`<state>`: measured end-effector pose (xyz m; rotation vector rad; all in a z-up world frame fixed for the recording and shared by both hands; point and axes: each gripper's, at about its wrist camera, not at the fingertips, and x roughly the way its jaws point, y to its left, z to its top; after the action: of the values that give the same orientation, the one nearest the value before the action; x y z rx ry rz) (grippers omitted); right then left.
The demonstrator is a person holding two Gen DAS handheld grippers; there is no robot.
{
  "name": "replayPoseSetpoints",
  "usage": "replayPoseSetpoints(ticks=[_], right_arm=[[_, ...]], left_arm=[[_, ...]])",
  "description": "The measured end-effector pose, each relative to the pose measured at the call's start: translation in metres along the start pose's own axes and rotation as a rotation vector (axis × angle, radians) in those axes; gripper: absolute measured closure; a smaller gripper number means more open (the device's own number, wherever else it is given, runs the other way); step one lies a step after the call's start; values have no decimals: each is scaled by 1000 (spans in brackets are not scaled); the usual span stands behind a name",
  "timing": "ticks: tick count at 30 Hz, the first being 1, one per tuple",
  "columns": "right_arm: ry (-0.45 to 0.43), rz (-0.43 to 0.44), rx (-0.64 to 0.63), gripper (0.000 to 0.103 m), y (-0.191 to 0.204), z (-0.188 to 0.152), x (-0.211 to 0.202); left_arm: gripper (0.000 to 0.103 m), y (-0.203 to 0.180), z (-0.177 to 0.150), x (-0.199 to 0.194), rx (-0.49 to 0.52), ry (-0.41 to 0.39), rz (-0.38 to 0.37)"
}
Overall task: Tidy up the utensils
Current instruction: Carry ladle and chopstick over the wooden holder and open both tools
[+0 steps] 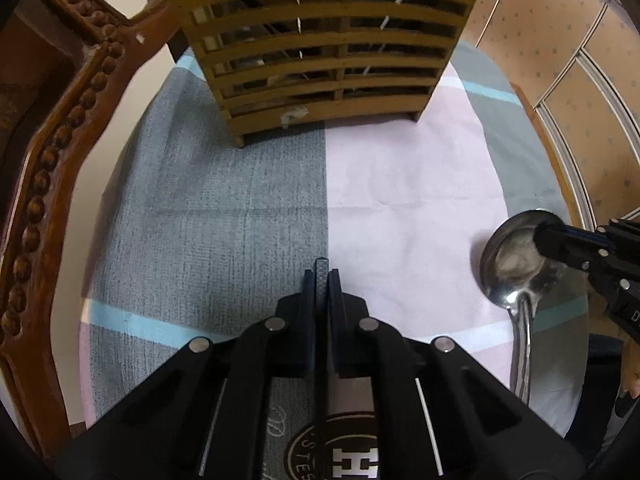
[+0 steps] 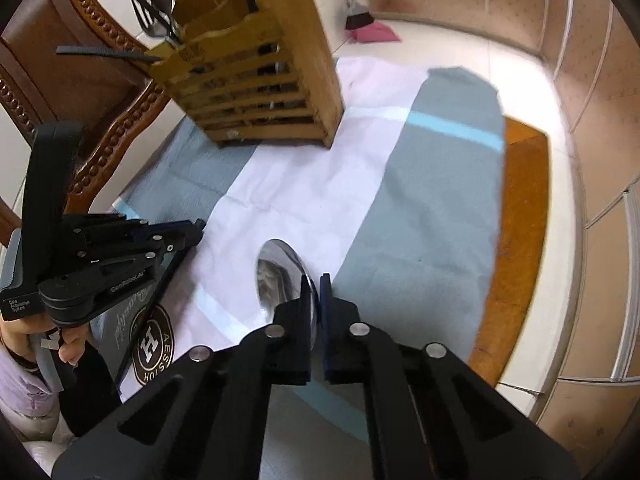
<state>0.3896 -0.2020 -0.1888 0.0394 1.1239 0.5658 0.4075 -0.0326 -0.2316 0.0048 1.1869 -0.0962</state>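
A slatted wooden utensil holder stands at the far side of the cloth; in the right wrist view it holds black forks and other utensils. My left gripper is shut on a thin black ridged strip, low over the cloth, well short of the holder. It also shows in the right wrist view. My right gripper is shut on the bowl of a large steel ladle. The ladle shows at the right of the left wrist view, with a black right fingertip across its bowl.
A grey, pink and blue striped cloth covers the table. A carved wooden chair stands at the left. A tiled wall is at the right. A broom and pink dustpan lie on the floor beyond.
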Motion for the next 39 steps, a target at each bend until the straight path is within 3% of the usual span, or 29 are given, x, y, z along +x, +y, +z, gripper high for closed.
replayPoseSetpoints(ticks=[8,16,20,28,39], right_arm=[[-165,-143,16,99,11,9,-52],[-447,-474,-70,99,59,17,-121],[-527,-569,-115,99,80,18,-133],[-633,-638,-156,100,111,37,-149],[-885,-779,-180,100,146,98,-197]], left_arm=[[97,17,5,-66,-41,-144,-17],[97,23,6,-149,-71,-361,-7],[97,21,10,-185,-79,-474,18],[97,31,26,-242,-101,-611,20],[97,23,99,-341,-43,-804,52]])
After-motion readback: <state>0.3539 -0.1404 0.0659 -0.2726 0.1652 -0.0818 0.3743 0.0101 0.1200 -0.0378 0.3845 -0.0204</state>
